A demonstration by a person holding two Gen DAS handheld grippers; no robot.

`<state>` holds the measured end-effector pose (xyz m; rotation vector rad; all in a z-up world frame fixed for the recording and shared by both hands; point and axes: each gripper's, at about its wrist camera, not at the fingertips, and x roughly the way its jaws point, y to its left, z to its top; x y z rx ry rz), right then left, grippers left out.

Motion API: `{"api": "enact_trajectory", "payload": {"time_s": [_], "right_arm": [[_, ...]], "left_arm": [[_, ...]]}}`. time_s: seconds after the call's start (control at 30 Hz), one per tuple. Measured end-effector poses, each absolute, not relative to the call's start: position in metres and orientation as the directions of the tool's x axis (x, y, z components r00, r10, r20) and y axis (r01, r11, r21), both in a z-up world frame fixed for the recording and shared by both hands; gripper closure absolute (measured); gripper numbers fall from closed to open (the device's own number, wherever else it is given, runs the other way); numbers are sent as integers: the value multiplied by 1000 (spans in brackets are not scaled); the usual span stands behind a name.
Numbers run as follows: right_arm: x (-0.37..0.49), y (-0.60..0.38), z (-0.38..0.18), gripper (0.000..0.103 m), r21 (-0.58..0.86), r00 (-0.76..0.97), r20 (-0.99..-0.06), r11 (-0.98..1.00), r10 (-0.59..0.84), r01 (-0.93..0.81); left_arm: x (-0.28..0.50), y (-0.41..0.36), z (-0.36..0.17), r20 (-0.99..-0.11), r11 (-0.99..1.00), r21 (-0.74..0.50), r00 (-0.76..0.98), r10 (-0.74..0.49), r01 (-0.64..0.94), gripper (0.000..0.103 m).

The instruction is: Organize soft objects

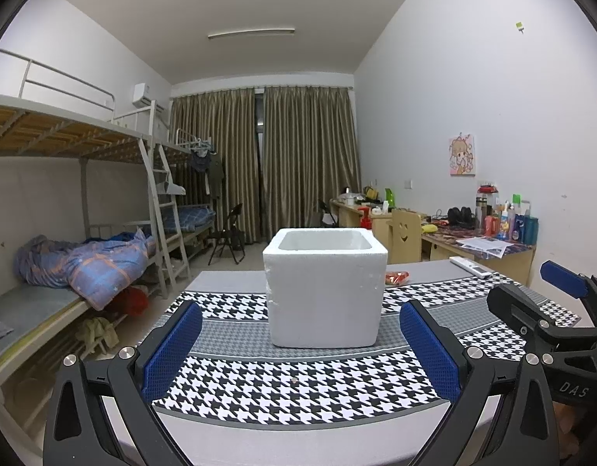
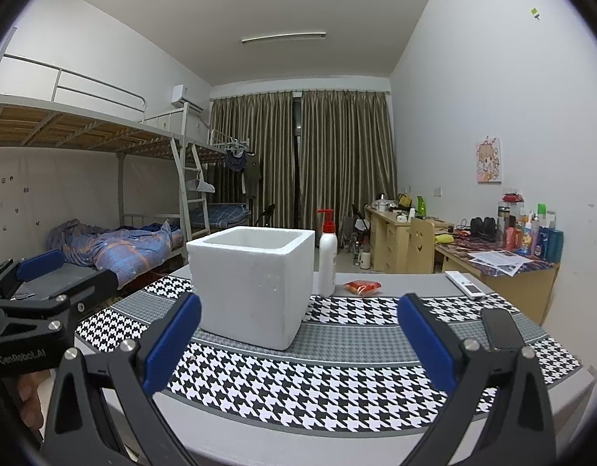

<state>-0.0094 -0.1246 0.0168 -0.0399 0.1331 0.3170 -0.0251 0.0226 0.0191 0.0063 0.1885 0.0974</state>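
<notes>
Ahead of left claw (image 1: 300, 349), white foam box (image 1: 324, 287) sits on table (image 1: 298, 388); both jaws wide, empty. Beyond right claw (image 2: 298, 343), red soft packet (image 2: 362, 287) beside pump bottle (image 2: 326, 260). Advice: right claw reaches past box, pinches packet gently mid-body, avoids bottle.

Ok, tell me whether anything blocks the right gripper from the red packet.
Nothing visible does. The right gripper is open; the red packet lies ahead on the houndstooth cloth, right of the foam box and pump bottle.

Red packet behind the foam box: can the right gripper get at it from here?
Probably yes. The red packet lies in the open beside the foam box; the right gripper is open with nothing blocking its way.
</notes>
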Motion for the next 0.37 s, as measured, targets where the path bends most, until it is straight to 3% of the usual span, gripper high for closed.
{"api": "enact_trajectory", "payload": {"time_s": [0.37], "right_arm": [[-11,-126,16,1,-21,939,-141,948,312,-318]], "left_arm": [[-28,23,18,-180,997,24,980,81,-78,1]]}}
